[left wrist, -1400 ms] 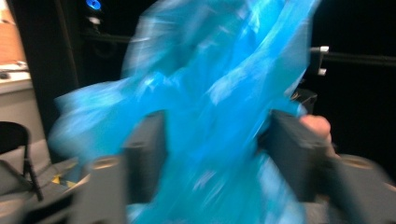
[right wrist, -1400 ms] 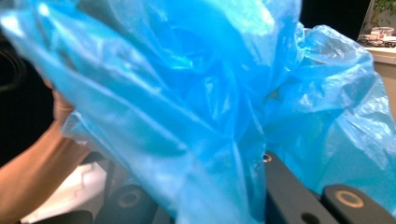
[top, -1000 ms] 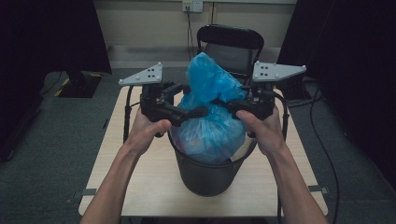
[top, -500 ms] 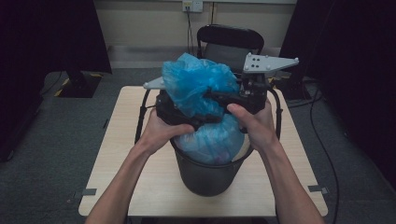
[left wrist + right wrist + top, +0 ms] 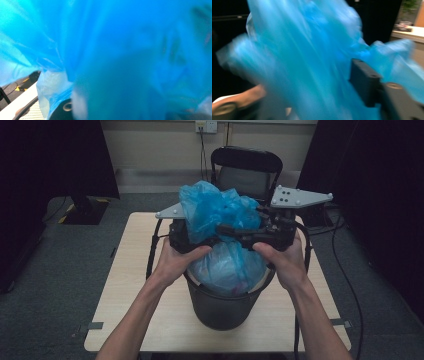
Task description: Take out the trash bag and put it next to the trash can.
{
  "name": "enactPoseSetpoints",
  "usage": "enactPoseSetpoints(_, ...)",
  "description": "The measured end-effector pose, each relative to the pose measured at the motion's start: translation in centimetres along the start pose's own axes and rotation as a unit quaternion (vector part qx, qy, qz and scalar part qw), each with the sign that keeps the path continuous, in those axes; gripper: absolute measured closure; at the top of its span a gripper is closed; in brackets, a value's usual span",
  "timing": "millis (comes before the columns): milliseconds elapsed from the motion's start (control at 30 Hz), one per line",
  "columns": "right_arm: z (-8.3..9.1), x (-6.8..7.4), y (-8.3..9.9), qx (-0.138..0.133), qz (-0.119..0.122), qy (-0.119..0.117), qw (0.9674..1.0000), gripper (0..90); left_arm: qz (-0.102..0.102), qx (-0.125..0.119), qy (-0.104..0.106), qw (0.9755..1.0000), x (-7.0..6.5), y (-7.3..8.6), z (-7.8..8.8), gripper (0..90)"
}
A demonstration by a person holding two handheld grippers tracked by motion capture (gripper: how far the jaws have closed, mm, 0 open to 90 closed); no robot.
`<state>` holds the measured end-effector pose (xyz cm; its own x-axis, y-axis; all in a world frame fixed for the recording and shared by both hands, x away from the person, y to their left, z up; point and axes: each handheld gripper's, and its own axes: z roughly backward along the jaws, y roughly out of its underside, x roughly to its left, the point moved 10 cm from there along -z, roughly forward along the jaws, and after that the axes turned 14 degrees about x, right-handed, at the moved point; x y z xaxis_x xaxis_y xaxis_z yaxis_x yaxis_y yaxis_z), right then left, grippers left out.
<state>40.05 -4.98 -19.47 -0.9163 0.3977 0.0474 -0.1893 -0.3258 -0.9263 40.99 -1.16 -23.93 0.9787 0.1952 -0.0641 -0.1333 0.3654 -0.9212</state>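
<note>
A blue plastic bag (image 5: 220,212) lines a black bin (image 5: 222,305) on the table, and its bunched top rises above the rim. My left gripper (image 5: 197,234) is pushed into the bunched top from the left. Its jaws have just been closing and are shut on the plastic, which covers the left gripper view as blue film (image 5: 125,50). My right gripper (image 5: 231,230) reaches in from the right. Its jaws have just been opening, with loose bag folds (image 5: 299,62) between them. One black fingertip (image 5: 364,82) stands clear of the plastic.
The bin stands near the front of a light wooden table (image 5: 135,270). A black chair (image 5: 245,165) is behind the table. Cables hang off both grippers, and one runs along the floor at the right (image 5: 345,285). Dark curtains flank the room.
Both grippers have closed in on the bag's top from either side. The bunched plastic has shifted left over the left gripper. The right gripper's plate has swung toward the middle.
</note>
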Motion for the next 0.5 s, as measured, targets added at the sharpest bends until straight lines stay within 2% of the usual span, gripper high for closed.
enactPoseSetpoints(100,1.1,-0.9,0.9,0.001,-0.014,0.015,0.9998,27.6,0.011,-0.009,-0.005,0.9999,0.7,0.2,0.9,90.0)
enactPoseSetpoints(200,1.7,-1.3,1.3,-0.003,-0.019,0.024,0.9995,21.2,0.014,-0.009,-0.013,0.9998,1.2,0.1,1.3,89.9)
enactPoseSetpoints(233,2.1,-1.7,1.7,-0.002,-0.025,0.037,0.9990,16.6,0.018,-0.012,-0.016,0.9996,1.5,0.1,1.5,89.9)
enactPoseSetpoints(500,2.4,-2.4,3.3,-0.002,-0.036,0.044,0.9984,16.1,0.025,-0.035,-0.028,0.9987,2.7,-0.8,3.1,89.9)
